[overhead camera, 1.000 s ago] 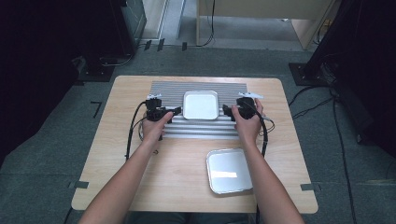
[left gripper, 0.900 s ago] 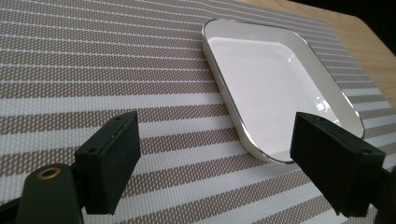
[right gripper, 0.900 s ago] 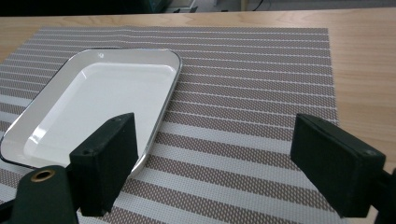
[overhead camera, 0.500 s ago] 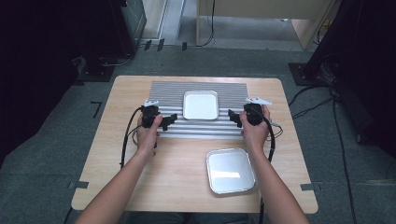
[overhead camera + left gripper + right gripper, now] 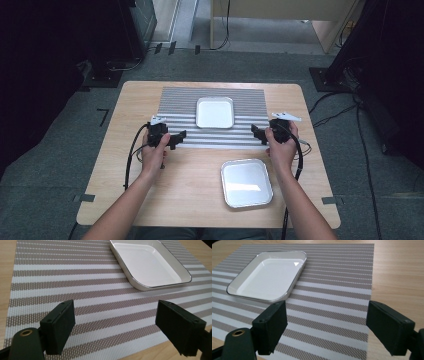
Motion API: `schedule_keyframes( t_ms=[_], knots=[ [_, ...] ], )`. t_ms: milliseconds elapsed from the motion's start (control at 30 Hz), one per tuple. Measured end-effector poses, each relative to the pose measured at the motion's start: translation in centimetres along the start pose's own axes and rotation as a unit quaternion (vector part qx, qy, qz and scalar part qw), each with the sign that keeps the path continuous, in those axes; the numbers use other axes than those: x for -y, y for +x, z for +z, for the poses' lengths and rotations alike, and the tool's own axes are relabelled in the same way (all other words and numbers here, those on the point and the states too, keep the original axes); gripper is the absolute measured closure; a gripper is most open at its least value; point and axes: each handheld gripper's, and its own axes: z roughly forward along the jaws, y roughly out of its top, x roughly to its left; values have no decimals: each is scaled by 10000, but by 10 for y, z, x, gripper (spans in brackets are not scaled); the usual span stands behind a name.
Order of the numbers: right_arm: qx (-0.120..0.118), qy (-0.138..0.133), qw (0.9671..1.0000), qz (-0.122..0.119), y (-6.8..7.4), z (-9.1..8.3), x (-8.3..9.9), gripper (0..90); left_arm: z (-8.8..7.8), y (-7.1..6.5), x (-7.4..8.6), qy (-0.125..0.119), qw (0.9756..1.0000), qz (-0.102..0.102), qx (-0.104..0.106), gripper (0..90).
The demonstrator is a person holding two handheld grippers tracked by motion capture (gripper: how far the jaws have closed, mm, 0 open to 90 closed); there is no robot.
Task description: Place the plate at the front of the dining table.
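Observation:
A white square tray (image 5: 215, 112) rests on the striped placemat (image 5: 175, 102) at the table's far middle; it also appears as the tray (image 5: 150, 263) and the tray (image 5: 268, 275) in the two gripper views. My left gripper (image 5: 179, 137) hovers open at the mat's front left corner, jaws empty over the mat (image 5: 75, 290). At the mat's front right corner my right gripper (image 5: 255, 132) is open and empty above the mat (image 5: 332, 302). Both point inward toward the tray from a short distance.
A second white tray (image 5: 246, 182) lies on the bare wooden table (image 5: 125, 165) near the front right, just beside the right forearm. Cables trail from both grippers. Dark equipment and floor cables surround the table.
Both grippers have drawn back from the sides of the far tray, outward and toward the person, to the mat's front corners. The tray stays on the mat.

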Motion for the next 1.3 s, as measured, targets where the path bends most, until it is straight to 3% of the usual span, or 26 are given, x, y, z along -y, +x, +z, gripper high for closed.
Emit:
schedule_keyframes(
  t_ms=[167,500,967,1300],
  knots=[
    [-10,91,10000,-2,-6,-8,11,183,-9,3,9,-25,10000,-7,7,163],
    [-54,10,10000,16,-15,-28,30,184,-33,11,22,-107,9999,51,69,163],
    [-97,-4,9996,283,-39,-58,51,195,-55,21,43,-147,9998,108,51,153],
    [-43,115,9997,221,-49,-75,74,196,-72,24,56,-179,9997,119,123,141]
  ],
)
